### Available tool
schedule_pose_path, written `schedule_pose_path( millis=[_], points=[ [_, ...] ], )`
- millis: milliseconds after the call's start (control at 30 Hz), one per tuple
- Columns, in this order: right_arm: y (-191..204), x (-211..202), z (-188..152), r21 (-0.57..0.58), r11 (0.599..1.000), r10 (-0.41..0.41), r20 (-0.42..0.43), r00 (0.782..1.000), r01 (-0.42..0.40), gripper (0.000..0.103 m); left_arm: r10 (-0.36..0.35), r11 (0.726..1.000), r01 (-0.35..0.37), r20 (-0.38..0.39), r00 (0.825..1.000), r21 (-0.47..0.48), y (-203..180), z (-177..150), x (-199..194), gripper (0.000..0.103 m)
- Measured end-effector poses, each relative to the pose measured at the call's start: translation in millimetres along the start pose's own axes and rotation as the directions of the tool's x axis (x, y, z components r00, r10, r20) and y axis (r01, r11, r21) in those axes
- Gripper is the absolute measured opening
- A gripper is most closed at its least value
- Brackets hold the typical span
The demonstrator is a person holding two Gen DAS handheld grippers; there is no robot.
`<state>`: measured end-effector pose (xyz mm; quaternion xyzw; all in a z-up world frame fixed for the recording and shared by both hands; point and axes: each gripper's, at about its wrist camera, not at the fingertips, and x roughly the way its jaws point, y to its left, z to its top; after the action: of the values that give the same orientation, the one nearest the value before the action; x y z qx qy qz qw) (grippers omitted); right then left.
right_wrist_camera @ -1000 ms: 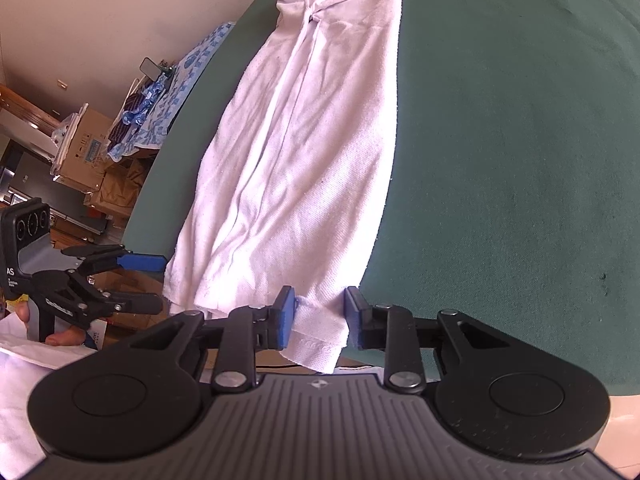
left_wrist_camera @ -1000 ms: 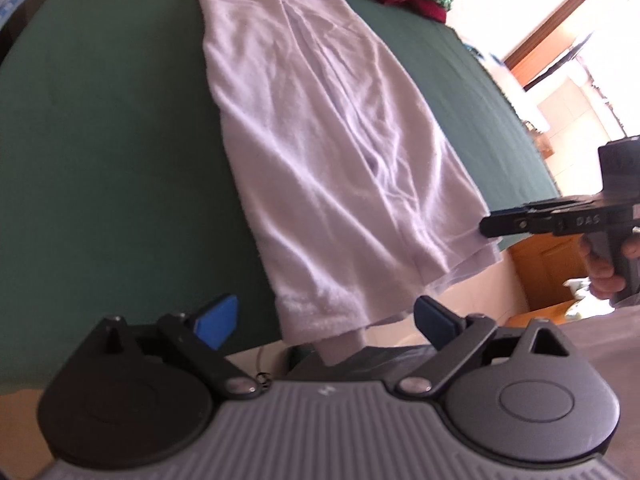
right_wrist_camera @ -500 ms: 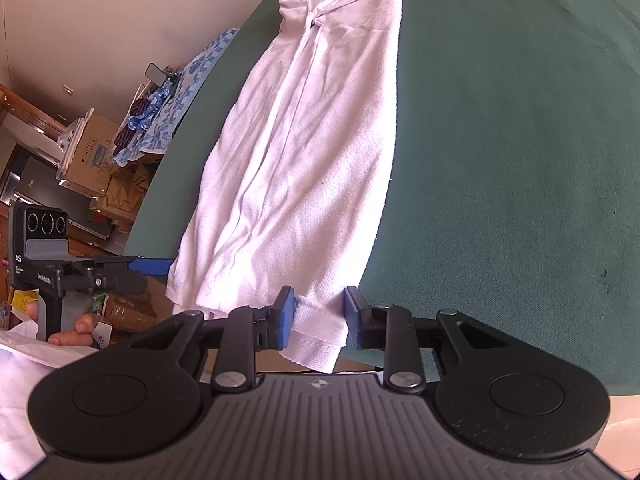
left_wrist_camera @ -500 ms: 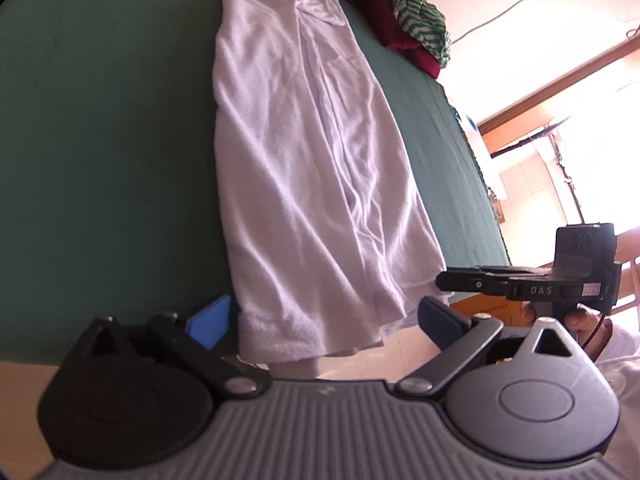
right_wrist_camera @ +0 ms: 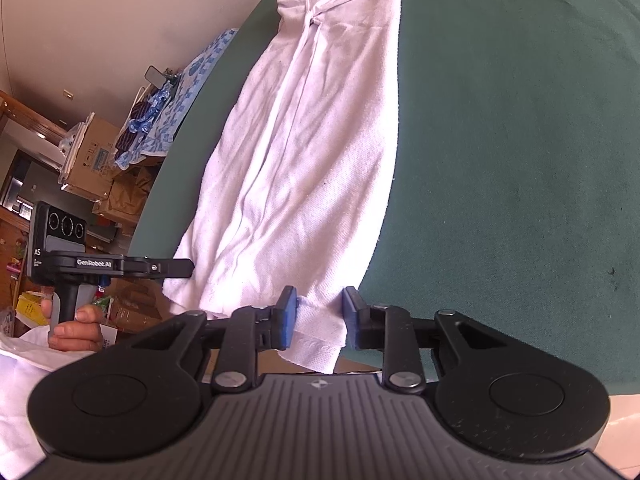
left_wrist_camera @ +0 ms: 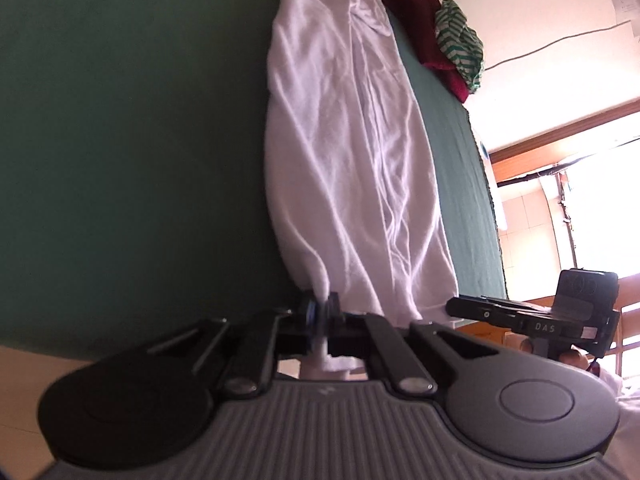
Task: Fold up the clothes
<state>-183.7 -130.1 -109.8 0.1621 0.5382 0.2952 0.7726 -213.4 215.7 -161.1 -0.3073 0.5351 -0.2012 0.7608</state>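
Observation:
A long white shirt lies lengthwise on the green-covered table, collar at the far end. My left gripper is shut on the near hem corner, and a fold of cloth hangs below its pads. In the right wrist view the shirt runs away from me. My right gripper is open, its blue pads straddling the other hem corner with a gap on both sides. The other gripper appears side-on in each view, the right gripper and the left gripper.
A dark red garment and a green-striped one are piled at the table's far edge. Cardboard boxes and a blue-patterned cloth stand beyond the left side. A hand holds the left gripper's handle. The green cover spreads wide to the right.
My left gripper went from wide open to shut on the hem corner and swung closer to the table edge. The right gripper kept its place and its width.

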Motion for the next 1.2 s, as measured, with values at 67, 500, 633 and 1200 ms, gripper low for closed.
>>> schedule_pose_path(
  millis=[67, 500, 633, 1200],
  points=[
    [1, 1, 0, -0.003, 1.0, -0.019, -0.002, 1.0, 0.019, 0.006, 0.025, 0.999, -0.025, 0.001, 1.0, 0.027, -5, -1, -1, 0.0],
    [-10, -6, 9, 0.127, 0.991, 0.047, -0.005, 0.999, -0.046, 0.006, 0.128, 0.986, -0.124, -0.029, 0.991, 0.114, -27, 10, -12, 0.0],
    [-13, -8, 11, 0.2, 0.978, 0.066, 0.006, 0.998, -0.066, 0.006, 0.122, 0.984, -0.111, -0.067, 0.99, 0.137, -29, 22, -10, 0.0],
    [-10, -16, 37, 0.334, 0.933, 0.088, 0.146, 0.985, -0.133, 0.006, 0.04, 0.996, -0.037, -0.035, 0.999, 0.075, -27, 75, -17, 0.0]
  ],
)
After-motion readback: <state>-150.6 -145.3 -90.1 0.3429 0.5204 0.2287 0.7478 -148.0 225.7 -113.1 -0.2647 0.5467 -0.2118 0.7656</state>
